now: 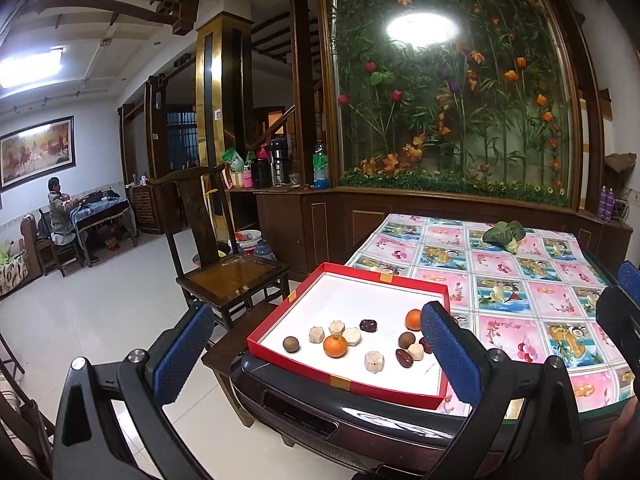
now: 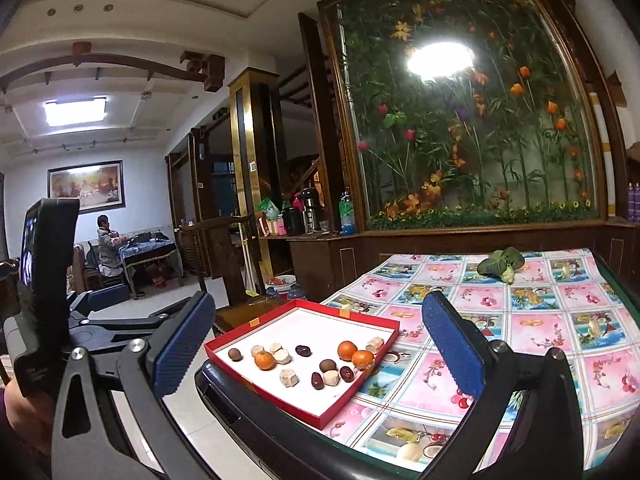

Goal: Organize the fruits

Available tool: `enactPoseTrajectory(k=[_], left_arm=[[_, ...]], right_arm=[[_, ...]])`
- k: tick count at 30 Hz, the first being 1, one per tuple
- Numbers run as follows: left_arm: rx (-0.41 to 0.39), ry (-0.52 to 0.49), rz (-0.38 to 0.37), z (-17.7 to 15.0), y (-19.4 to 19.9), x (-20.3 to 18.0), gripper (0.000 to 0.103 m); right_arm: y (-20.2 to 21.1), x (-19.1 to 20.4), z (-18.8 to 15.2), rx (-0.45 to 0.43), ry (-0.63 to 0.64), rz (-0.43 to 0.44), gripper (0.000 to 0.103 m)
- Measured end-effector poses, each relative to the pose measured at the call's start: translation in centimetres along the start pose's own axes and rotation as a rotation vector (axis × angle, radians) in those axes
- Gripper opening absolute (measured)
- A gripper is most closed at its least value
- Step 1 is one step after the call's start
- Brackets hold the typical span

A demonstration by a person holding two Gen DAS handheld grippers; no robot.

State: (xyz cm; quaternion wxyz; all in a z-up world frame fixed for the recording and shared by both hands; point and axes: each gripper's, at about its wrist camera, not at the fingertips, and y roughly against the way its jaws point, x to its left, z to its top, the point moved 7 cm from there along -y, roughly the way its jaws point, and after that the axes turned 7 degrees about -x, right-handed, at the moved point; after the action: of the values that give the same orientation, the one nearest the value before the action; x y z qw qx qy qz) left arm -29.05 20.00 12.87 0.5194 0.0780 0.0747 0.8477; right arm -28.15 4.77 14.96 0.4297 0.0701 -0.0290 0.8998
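Observation:
A shallow red tray (image 1: 348,385) with a white floor sits at the near left corner of the table. In it lie oranges (image 1: 335,346), round brown fruits (image 1: 290,343), dark red dates (image 1: 368,325) and several pale beige pieces (image 1: 373,361). My left gripper (image 1: 318,360) hovers open in front of the tray, holding nothing. In the right wrist view the same tray (image 2: 280,400) holds three oranges (image 2: 347,350), and my right gripper (image 2: 320,344) stands open and empty before it. The left gripper's blue pad (image 2: 108,295) shows at the far left.
A floral plastic cloth (image 1: 520,300) covers the table. A leafy green vegetable (image 1: 504,234) lies at its far side. A dark wooden chair (image 1: 232,272) stands left of the table. A person (image 1: 58,216) sits at a distant table. A glass flower panel (image 1: 452,80) backs the table.

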Motion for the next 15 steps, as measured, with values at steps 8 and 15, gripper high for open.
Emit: enactPoseTrajectory(k=[8, 15], left_arm=[[0.003, 0.006, -0.014, -0.12, 0.12, 0.06, 0.103], [0.006, 0.010, -0.011, -0.31, 0.15, 0.26, 0.103]], right_arm=[[0.05, 0.05, -0.07, 0.010, -0.002, 0.003, 0.103], [-0.02, 0.23, -0.21, 0.018, 0.012, 0.003, 0.103]])
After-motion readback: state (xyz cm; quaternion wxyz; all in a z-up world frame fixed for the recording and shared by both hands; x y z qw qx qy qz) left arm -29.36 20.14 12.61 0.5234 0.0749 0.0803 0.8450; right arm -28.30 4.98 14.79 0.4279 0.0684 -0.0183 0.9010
